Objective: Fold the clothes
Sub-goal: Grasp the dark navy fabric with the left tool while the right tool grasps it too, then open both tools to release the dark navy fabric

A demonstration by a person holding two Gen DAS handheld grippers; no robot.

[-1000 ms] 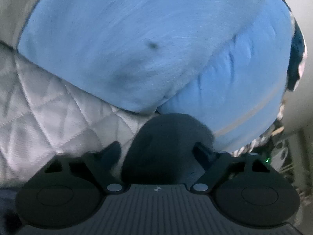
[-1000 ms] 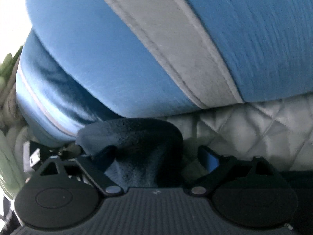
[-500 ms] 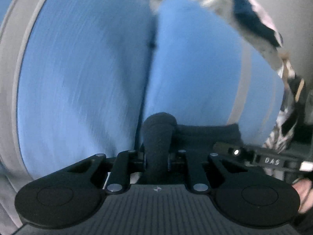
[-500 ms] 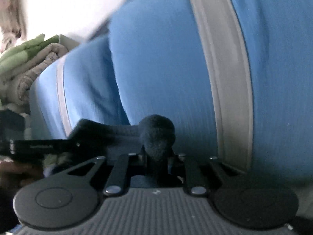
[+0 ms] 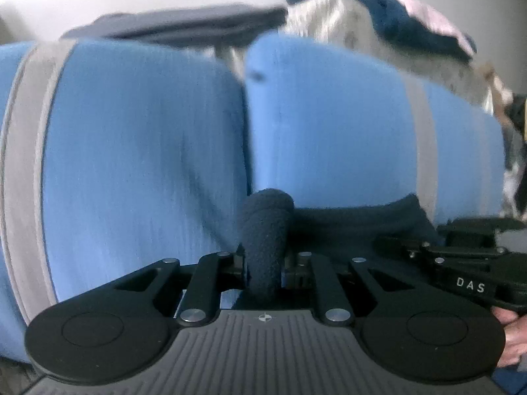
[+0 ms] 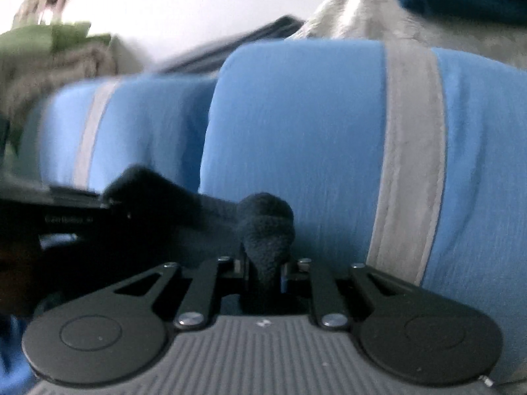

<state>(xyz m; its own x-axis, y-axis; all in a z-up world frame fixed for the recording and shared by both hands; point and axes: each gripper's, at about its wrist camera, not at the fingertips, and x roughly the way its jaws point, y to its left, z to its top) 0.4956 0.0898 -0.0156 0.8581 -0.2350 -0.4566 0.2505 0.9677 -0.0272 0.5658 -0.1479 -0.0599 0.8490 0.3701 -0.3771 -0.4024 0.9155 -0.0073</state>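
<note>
In the left wrist view, the left gripper (image 5: 265, 263) is seen closed on a bunched fold of the dark navy waistband (image 5: 266, 220) of a garment, low in the centre of the frame. The same waistband is stretched to the lower right of that frame, where the right gripper (image 5: 461, 263), marked "DAS", is seen with a hand (image 5: 509, 339) behind it. The blue trousers (image 5: 148, 164) fill the middle of the frame as two legs side by side, each crossed by a grey stripe (image 5: 26, 171).

In the right wrist view, the right gripper (image 6: 265, 266) is likewise clamped on a roll of the dark waistband (image 6: 265, 223), which runs to the lower left toward the other gripper (image 6: 66, 207). The blue trousers (image 6: 296, 138) with a grey stripe (image 6: 408, 151) rise behind. A blurred pile of other clothes (image 6: 411, 10) is seen at the upper right, and green and beige fabric (image 6: 52, 49) at the upper left.
</note>
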